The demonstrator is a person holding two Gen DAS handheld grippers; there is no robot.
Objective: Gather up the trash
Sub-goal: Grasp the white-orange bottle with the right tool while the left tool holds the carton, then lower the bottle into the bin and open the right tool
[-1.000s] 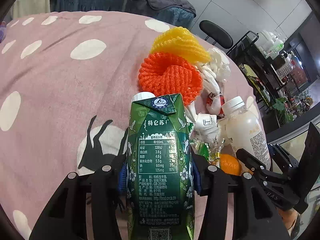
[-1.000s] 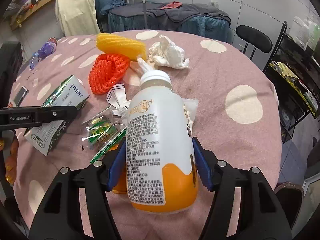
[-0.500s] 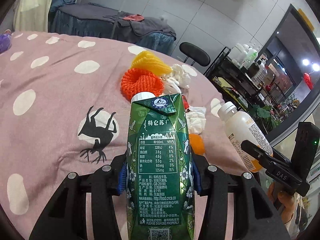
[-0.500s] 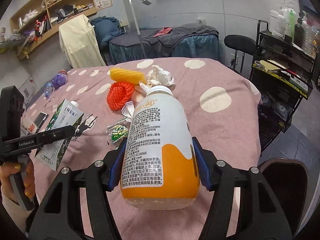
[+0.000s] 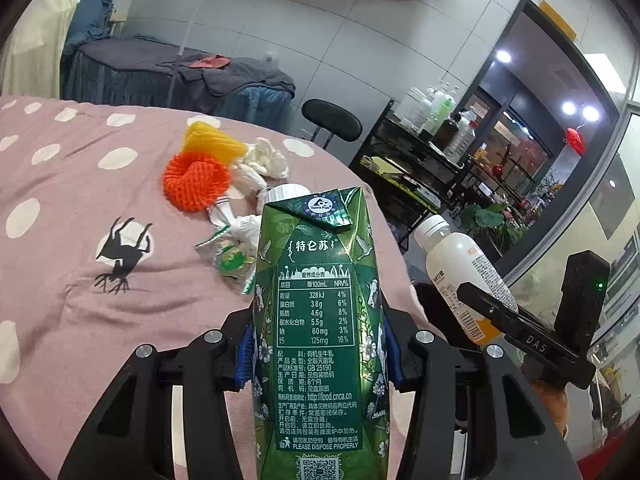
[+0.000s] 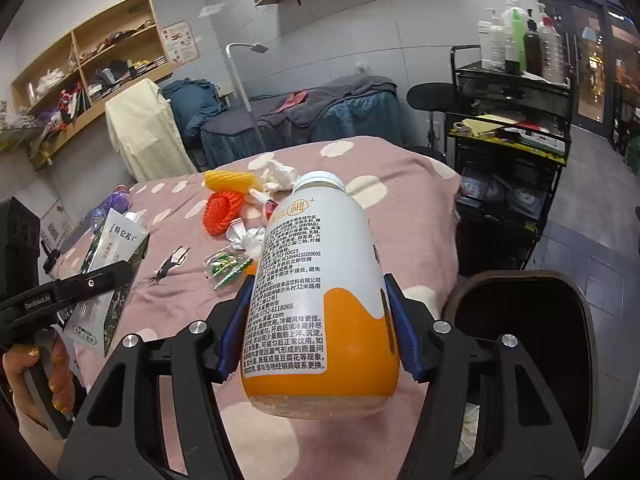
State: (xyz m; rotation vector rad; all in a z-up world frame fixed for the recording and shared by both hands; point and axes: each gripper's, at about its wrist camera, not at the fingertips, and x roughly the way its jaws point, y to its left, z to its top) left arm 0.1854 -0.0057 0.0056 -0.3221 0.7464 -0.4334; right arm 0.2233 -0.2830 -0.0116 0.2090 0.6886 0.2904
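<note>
My left gripper (image 5: pixel 318 354) is shut on a green milk carton (image 5: pixel 318 320) and holds it upright above the table's near edge. My right gripper (image 6: pixel 318 332) is shut on a white and orange drink bottle (image 6: pixel 320 292), lifted off the table. The bottle also shows in the left wrist view (image 5: pixel 460 268), and the carton in the right wrist view (image 6: pixel 114 264). On the pink dotted tablecloth (image 5: pixel 60 280) lie an orange foam net (image 5: pixel 196 180), a yellow foam net (image 5: pixel 212 142), crumpled tissues (image 5: pixel 266 158) and a green wrapper (image 5: pixel 230 260).
A dark bin (image 6: pixel 524 340) stands open on the floor at the table's right edge, below my right gripper. A black shelf cart (image 6: pixel 516 128) with bottles and a black stool (image 6: pixel 430 98) stand beyond the table. A purple bottle (image 6: pixel 108 206) lies at the table's far left.
Both grippers have risen and pulled back from the trash pile with the carton and the bottle. The right gripper now hangs near the bin, which has come into view.
</note>
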